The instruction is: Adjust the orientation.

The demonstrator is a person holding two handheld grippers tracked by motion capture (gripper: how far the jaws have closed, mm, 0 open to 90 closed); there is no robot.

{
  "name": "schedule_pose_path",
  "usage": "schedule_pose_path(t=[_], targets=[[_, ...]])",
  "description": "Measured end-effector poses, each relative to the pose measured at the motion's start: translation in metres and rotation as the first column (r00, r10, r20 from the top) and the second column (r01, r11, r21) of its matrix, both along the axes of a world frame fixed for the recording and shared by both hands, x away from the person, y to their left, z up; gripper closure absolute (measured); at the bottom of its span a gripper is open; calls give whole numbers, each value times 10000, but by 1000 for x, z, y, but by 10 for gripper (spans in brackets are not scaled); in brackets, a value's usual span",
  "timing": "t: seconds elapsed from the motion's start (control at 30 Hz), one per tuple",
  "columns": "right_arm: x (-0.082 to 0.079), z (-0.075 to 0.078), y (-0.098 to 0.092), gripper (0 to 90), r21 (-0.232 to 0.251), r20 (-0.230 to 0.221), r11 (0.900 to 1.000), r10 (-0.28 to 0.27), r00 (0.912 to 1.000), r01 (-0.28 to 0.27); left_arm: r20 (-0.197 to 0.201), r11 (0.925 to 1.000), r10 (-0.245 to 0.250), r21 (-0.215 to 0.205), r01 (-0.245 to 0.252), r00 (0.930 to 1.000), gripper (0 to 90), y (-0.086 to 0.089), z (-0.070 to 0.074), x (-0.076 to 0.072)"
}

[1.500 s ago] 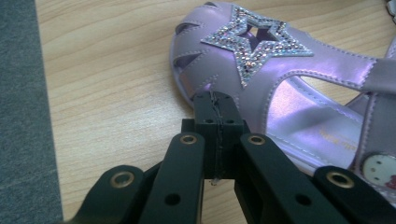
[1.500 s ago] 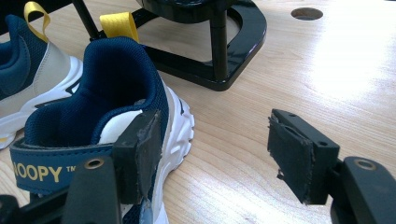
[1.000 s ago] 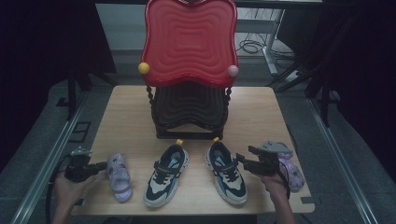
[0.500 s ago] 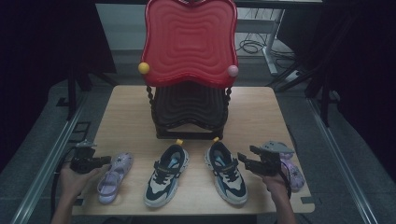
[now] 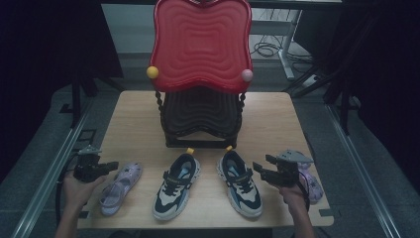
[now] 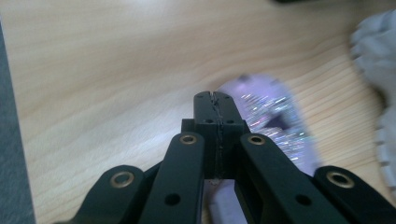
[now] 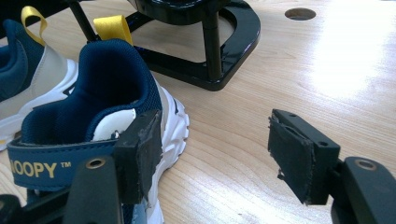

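Looked like a lab or recording studio: a wooden table (image 5: 277, 119) with drilled holes stood on metal rails (image 5: 47, 181), black curtains (image 5: 49, 39) hung around it, and cables (image 5: 267, 49) lay on the grey floor (image 5: 129, 62) behind it.

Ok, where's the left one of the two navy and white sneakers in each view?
High view: the left sneaker lies front centre, between the lilac sandal and the right sneaker.
Left gripper view: probably the blurred pale shape at the right edge.
Right gripper view: at the left edge, yellow heel loop up.
Shared landmark: the wooden table under it.
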State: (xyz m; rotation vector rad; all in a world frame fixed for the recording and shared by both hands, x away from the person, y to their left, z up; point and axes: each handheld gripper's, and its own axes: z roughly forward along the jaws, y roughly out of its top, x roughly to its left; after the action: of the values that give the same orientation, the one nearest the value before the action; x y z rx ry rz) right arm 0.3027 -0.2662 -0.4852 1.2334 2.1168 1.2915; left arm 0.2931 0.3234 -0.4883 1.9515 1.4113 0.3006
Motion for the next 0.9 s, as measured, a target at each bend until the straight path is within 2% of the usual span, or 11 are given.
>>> schedule_pose_path(t=[0.03, 0.13, 0.23, 0.27, 0.33, 0.37, 0.5, 0.63, 0.77, 0.8, 0.9], targets=[[0, 0, 0, 350, 0, 0, 10000, 0, 10000, 0, 0, 10000, 0, 0, 0, 10000, 890, 0, 0, 0], [0, 0, 0, 350, 144, -52, 9999, 24, 10000, -24, 498, 9992, -21, -405, 42, 9988, 879, -10, 10, -7], [0, 0, 0, 349, 168, -103, 9999, 36, 9999, -34, 641, 9985, -42, -537, 76, 9979, 850, -18, 14, -9], [1, 0, 0, 349, 172, -126, 9998, 49, 9999, -47, 713, 9987, -21, -511, 57, 9975, 806, -22, 17, -10], [1, -1, 0, 349, 165, -154, 9998, 70, 9999, -67, 840, 9989, 54, -463, -15, 9965, 621, -29, 21, -12], [1, -1, -1, 349, 160, -153, 9998, 80, 9999, -78, 910, 9990, 41, -446, -1, 9958, 621, -33, 25, -13], [1, -1, -1, 349, 80, -159, 9998, 159, 9997, -158, 1183, 9995, -70, -311, 108, 9929, 444, -46, 38, -15], [2, -1, 0, 349, -5, -188, 9997, 231, 9996, -231, 1289, 9992, -304, -211, 334, 9912, 398, -59, 47, -16], [3, -1, -1, 349, -1, -169, 9995, 331, 9993, -331, 1376, 9984, -283, -447, 347, 9901, 386, -66, 48, -15], [3, 0, -2, 349, 43, -172, 9992, 403, 9990, -402, 1259, 9985, -466, -231, 499, 9909, 386, -69, 47, -12], [4, 0, -3, 349, -51, -179, 9991, 412, 9990, -413, 1217, 9981, -579, -139, 601, 9909, 387, -69, 45, -9]])
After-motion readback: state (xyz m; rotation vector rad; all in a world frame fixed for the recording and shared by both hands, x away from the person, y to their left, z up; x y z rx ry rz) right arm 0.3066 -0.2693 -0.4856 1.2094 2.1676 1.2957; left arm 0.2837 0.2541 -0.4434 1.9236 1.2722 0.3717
